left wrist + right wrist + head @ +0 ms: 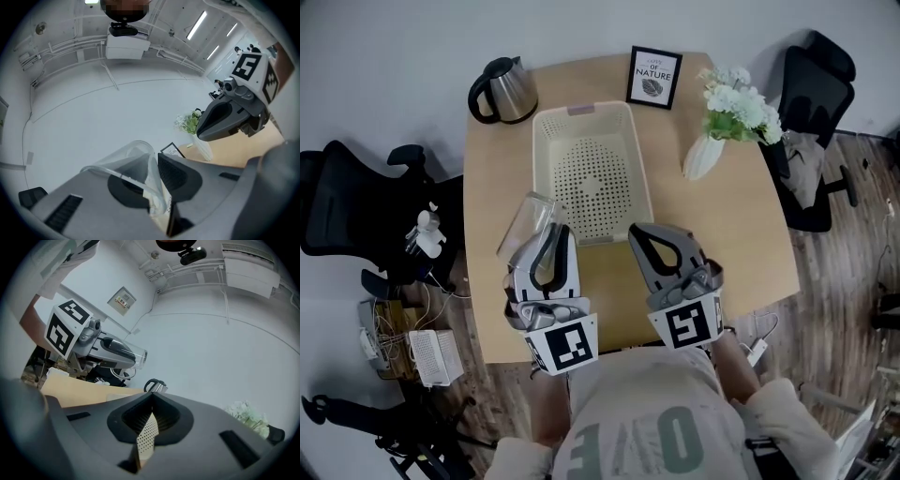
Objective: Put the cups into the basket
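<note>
Beside the cream perforated plastic basket (542, 169): clear plastic cup (525, 223) held, none inside

The basket sits empty on the wooden counter (731, 244), so the drop-in looks yet to come. The left gripper (551, 236) has its fingers clamped on the cup's thin, see-through wall, just off the basket's near-left corner. The right gripper (641, 234) fingers are together, empty.
</note>
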Demonstrator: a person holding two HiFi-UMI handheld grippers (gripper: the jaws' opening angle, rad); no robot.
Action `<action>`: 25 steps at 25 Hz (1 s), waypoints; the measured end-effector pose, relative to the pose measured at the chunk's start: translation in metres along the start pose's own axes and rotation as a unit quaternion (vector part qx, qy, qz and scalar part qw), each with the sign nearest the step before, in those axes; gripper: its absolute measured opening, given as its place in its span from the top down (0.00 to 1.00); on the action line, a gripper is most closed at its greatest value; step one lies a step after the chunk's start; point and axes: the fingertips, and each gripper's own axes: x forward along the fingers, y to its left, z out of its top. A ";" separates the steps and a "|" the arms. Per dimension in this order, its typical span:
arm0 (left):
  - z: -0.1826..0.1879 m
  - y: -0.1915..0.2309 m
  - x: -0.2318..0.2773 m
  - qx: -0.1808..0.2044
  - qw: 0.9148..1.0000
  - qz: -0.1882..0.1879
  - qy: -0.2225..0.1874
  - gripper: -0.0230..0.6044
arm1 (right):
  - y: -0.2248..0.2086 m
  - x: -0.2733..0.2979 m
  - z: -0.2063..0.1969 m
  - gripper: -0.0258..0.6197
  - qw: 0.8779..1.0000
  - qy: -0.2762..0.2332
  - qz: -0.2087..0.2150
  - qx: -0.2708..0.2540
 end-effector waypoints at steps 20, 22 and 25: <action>-0.079 -0.029 0.121 0.073 0.962 -0.159 0.208 0.85 | -0.032 0.028 -0.027 0.96 1.000 -0.002 0.007 0.029; -0.090 -0.038 0.133 0.087 0.953 -0.183 0.227 0.85 | -0.033 0.029 -0.035 0.96 0.999 0.007 0.007 0.031; -0.108 -0.054 0.149 0.116 0.937 -0.218 0.247 0.85 | -0.034 0.030 -0.049 0.96 0.999 0.020 0.005 0.037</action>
